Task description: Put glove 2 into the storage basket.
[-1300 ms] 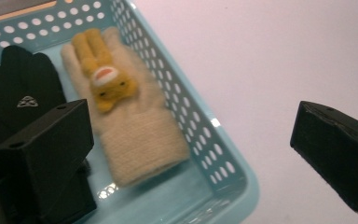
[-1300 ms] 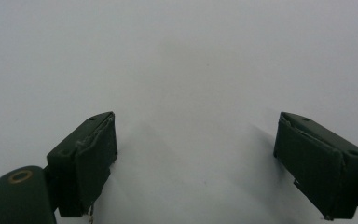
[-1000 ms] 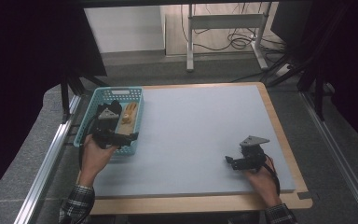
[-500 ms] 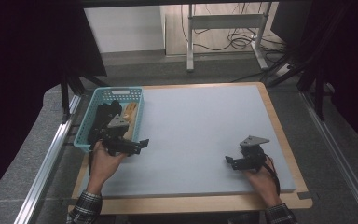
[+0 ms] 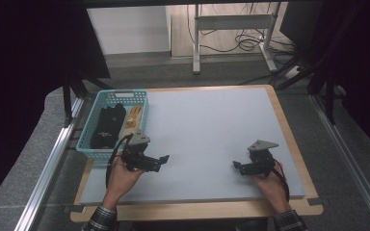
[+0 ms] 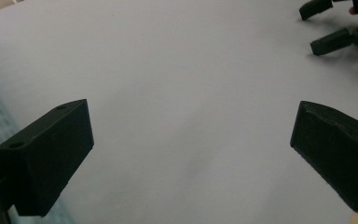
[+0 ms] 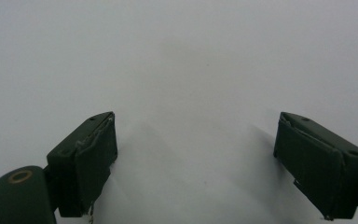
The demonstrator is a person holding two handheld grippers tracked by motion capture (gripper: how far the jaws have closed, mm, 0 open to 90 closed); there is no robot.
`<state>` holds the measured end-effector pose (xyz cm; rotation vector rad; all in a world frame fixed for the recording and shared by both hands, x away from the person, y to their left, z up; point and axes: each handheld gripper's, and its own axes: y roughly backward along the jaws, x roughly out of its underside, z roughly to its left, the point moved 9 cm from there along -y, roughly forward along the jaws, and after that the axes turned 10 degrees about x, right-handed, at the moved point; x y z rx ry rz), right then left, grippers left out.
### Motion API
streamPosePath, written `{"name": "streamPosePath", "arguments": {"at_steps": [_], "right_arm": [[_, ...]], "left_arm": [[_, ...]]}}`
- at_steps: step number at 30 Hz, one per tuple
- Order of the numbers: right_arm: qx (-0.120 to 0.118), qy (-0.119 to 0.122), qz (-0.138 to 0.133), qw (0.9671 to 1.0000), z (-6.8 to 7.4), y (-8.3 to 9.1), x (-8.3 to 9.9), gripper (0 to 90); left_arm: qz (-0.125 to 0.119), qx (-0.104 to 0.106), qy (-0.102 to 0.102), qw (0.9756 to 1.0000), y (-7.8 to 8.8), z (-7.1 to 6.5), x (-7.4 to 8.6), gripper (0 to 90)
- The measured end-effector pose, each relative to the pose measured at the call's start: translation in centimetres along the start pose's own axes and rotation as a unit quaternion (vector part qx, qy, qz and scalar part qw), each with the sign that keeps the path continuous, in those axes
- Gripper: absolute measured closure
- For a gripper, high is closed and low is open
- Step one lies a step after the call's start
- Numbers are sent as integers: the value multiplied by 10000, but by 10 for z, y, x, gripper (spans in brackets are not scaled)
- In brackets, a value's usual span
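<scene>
Jaws of the left gripper point(image 5: 160, 160) are spread wide and hold nothing; bare grey mat point(image 6: 182, 93) is seen between them in the left gripper view. Jaws of the right gripper point(image 5: 237, 167) are likewise parted and unloaded, with the same plain surface ahead of them in the right gripper view. Both tools are held low over the near part of the desk point(image 5: 202, 210), well apart from each other.

The items nearest the work are kept in the teal basket point(image 5: 98, 104): a black folded item point(image 5: 107, 126) and a tan glove-like item point(image 5: 134, 118) beside it. The basket lies behind and to the outer side of the left jaws, not between them.

Risk assessment: since the left jaws are pointed away from the basket, a return reach calls for a turn of the hand. If that turn is made too low, the basket wall may be struck and the basket pushed along the desk. If the jaws are closed over both items together, the wrong one may be lifted or the pair dragged out.

Compared with one second ago, the left gripper is withdrawn from the basket onto the open mat. The right gripper is unchanged in place.
</scene>
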<state>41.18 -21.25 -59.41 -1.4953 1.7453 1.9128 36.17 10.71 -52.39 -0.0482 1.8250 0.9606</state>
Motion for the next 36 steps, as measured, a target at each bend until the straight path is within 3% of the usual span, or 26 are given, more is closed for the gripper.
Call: {"name": "streamPosePath", "arguments": {"at_steps": [7,8,21,25,36], "right_arm": [[-1,-2,1,10000,0,0,0,130],[-1,-2,0,10000,0,0,0,130],[-1,-1,0,10000,0,0,0,130],[-1,0,1,10000,0,0,0,130],[-2,-7,2,10000,0,0,0,130]], "left_arm": [[145,151,-164,9996,-22,-13,16,0],[229,185,-190,9994,-30,-15,24,0],[730,255,-33,9970,-64,-13,66,0],[834,153,-128,9963,-65,-14,67,0],[861,135,-86,9962,-66,-14,68,0]]}}
